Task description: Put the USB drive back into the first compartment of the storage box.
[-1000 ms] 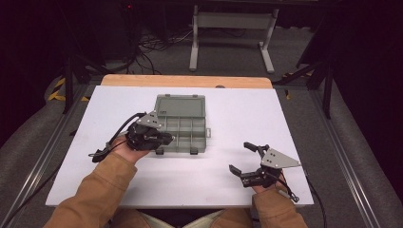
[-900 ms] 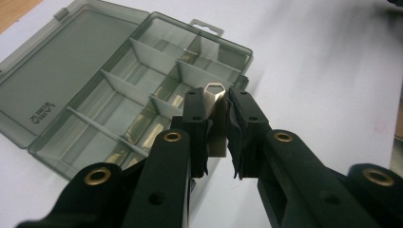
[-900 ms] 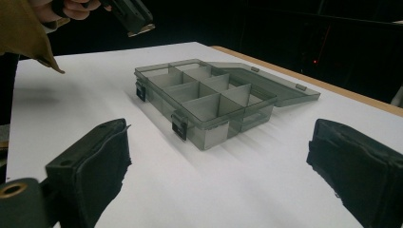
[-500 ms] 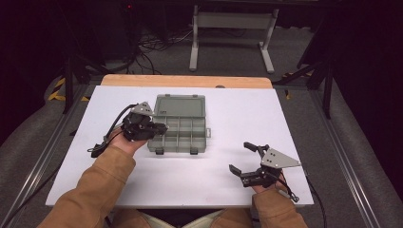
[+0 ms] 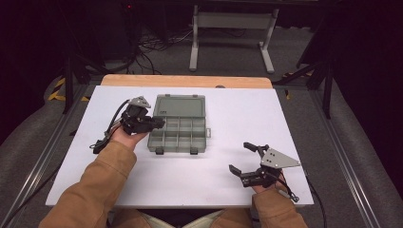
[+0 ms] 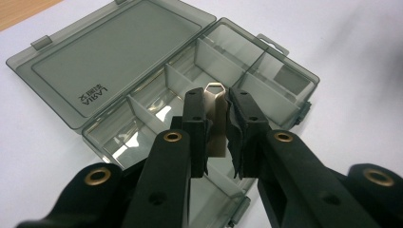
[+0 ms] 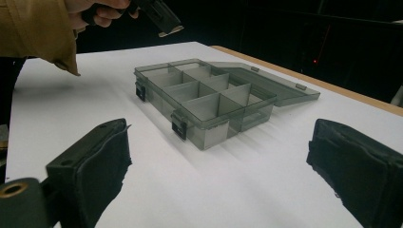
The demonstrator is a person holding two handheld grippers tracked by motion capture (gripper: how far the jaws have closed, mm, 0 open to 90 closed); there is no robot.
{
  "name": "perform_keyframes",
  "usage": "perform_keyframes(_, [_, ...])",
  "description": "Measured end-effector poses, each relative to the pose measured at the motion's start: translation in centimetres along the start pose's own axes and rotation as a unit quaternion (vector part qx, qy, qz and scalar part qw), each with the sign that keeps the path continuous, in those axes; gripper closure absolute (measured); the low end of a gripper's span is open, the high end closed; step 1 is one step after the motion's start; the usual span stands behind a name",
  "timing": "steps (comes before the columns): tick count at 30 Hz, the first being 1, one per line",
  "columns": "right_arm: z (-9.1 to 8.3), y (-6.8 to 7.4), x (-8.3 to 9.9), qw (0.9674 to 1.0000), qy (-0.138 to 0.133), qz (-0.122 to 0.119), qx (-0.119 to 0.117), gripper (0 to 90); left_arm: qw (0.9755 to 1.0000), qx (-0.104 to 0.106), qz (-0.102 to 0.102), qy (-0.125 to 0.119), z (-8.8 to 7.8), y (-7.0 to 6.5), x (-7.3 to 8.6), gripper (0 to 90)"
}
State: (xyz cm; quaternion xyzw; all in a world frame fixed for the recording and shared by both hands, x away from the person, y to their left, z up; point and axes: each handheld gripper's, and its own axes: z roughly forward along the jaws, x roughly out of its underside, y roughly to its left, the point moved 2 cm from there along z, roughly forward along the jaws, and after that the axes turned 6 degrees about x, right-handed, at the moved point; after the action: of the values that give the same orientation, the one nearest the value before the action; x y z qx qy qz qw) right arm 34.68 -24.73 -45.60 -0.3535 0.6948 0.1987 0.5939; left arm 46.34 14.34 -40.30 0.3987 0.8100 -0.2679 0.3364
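The smoky grey compartment box (image 5: 178,124) lies open mid-surface, its lid (image 5: 181,105) folded flat toward twelve o'clock, the two latches at its six o'clock edge. The divided tray's compartments all look bare in the high view and in the right gripper view (image 7: 209,102).

The left gripper (image 5: 159,122) hangs at the box's nine o'clock edge, jaws pointing toward three o'clock over the tray. From above, what they carry cannot be told. The left gripper view settles it: the jaws are clamped on a small silver metal USB stick (image 6: 216,116), its keyring loop poking out past the tips, with the compartments (image 6: 190,90) right beneath and raised lettering on the lid's inside. The right gripper view catches the same stick (image 7: 171,31) from the side, well above the surface (image 7: 142,190) and the tray's near corner.

The right gripper (image 5: 243,157) rests down at five o'clock on the white surface (image 5: 223,185), well apart from the box, jaws spread wide with nothing between them; its own view shows both pads (image 7: 100,164) flanking bare surface.
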Motion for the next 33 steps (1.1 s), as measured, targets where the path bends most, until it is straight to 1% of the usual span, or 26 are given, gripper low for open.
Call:
perform_keyframes(2, [0.0,0.0,0.0,1.0,0.0,0.0,0.0,6.9,1.0,-0.002,-0.004,0.002,0.2,0.2,0.0,78.7])
perform_keyframes(4, [0.0,0.0,0.0,1.0,0.0,0.0,-0.001,6.9,0.9999,-0.009,-0.007,0.005,0.4,0.7,0.1,78.7])
perform_keyframes(5, [0.0,0.0,0.0,1.0,0.0,0.0,-0.001,6.9,0.9999,-0.007,-0.012,0.005,0.5,0.8,0.1,78.8])
perform_keyframes(6, [0.0,0.0,0.0,1.0,0.0,-0.001,-0.001,6.9,0.9999,-0.01,-0.012,0.007,0.5,0.9,0.1,78.7])
perform_keyframes(8, [0.0,0.0,0.0,1.0,0.0,-0.001,-0.001,6.9,0.9998,-0.01,-0.019,0.006,0.7,1.3,0.2,78.7])
perform_keyframes(10, [0.0,0.0,0.0,1.0,0.0,0.0,-0.001,6.9,0.9996,-0.013,-0.023,0.005,0.8,1.7,0.2,78.7])
perform_keyframes(14, [0.0,0.0,0.0,1.0,0.001,0.0,-0.002,6.9,0.9994,-0.015,-0.03,0.005,1.2,2.0,0.2,78.7])
perform_keyframes(16, [0.0,0.0,0.0,1.0,0.001,0.0,-0.002,6.9,0.9994,-0.018,-0.028,0.007,1.2,2.1,0.2,78.7])
perform_keyframes(17, [0.0,0.0,0.0,1.0,0.001,0.0,-0.002,6.9,0.9993,-0.017,-0.032,0.006,1.3,2.2,0.3,78.7])
perform_keyframes(19, [0.0,0.0,0.0,1.0,0.001,0.0,-0.002,6.9,0.9993,-0.02,-0.032,0.007,1.6,2.4,0.3,78.7])
perform_keyframes(20, [0.0,0.0,0.0,1.0,0.001,0.0,-0.002,6.9,0.9992,-0.019,-0.033,0.01,1.6,2.4,0.3,78.7])
perform_keyframes(22, [0.0,0.0,0.0,1.0,0.001,0.0,-0.002,6.9,0.999,-0.022,-0.039,0.008,1.8,2.6,0.3,78.7])
perform_keyframes(24, [0.0,0.0,0.0,1.0,0.001,0.0,-0.003,6.9,0.999,-0.021,-0.037,0.012,1.9,2.8,0.4,78.7])
perform_keyframes(25, [0.0,0.0,0.0,1.0,0.001,0.0,-0.003,6.9,0.9988,-0.022,-0.042,0.01,2.1,2.8,0.4,78.7])
perform_keyframes(27, [0.0,0.0,0.0,1.0,0.001,0.0,-0.003,6.9,0.9987,-0.024,-0.043,0.015,2.3,3.1,0.5,78.7])
perform_keyframes(31, [0.0,0.0,0.0,1.0,0.001,0.0,-0.003,6.9,0.9985,-0.028,-0.044,0.015,2.5,3.4,0.7,78.7])
perform_keyframes(33, [0.0,0.0,0.0,1.0,0.001,0.0,-0.004,6.9,0.9983,-0.027,-0.05,0.016,2.6,3.6,0.9,78.7])
